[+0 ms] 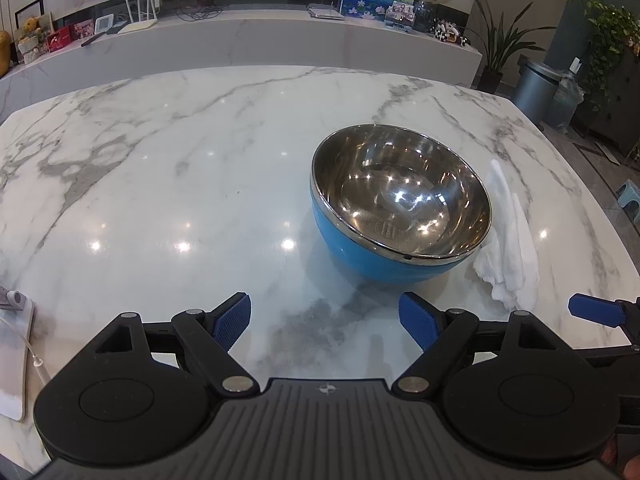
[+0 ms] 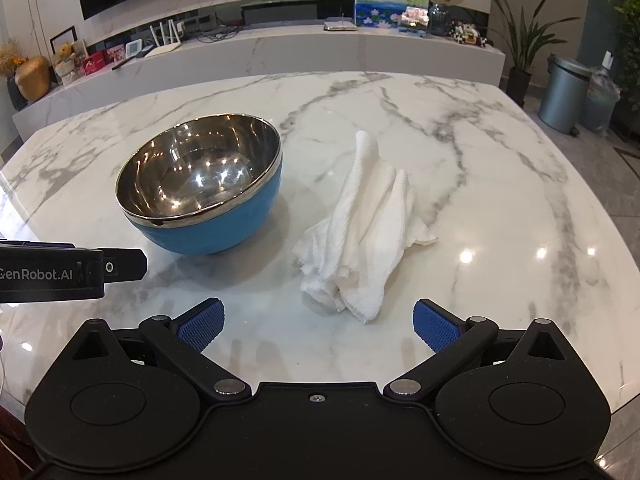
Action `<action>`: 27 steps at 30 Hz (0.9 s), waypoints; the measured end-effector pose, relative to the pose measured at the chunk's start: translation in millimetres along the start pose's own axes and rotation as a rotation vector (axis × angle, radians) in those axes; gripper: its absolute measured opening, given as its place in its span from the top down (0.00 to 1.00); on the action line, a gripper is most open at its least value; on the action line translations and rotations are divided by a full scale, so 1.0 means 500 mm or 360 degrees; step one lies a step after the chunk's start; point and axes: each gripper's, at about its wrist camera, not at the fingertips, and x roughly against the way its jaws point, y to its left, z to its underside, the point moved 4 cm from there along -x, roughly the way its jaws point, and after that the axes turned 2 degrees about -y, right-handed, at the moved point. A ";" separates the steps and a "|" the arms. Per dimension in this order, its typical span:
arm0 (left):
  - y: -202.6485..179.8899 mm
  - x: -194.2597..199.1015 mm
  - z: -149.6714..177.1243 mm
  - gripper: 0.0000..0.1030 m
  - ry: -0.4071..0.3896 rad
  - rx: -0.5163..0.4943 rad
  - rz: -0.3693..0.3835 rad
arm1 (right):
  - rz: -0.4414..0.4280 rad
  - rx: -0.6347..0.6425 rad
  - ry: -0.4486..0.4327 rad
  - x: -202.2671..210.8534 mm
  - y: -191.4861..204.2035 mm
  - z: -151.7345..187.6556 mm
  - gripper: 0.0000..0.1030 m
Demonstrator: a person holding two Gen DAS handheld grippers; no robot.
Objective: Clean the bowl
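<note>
Ahead, bowl (image 1: pixel 400 208) beyond open jaws, untouched

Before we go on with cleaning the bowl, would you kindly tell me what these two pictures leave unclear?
- Bowl: ceiling-light glare on the steel in both views hides whether it is dirty.
- Cloth: in the left wrist view the bowl covers its near-left part, so contact between them cannot be told.
- Right claw: in the left wrist view only one blue pad shows at the right edge.
- White device: cut off by the left edge, left wrist view.
</note>
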 end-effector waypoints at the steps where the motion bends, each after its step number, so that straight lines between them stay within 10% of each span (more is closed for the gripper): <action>1: -0.001 0.000 0.001 0.21 0.0002 -0.0002 -0.0001 | 0.0001 0.0002 0.0001 0.000 0.000 0.001 0.01; 27: -0.007 -0.007 0.006 0.21 0.0028 -0.0013 -0.0005 | -0.0005 0.0008 0.0016 -0.002 0.002 0.005 0.01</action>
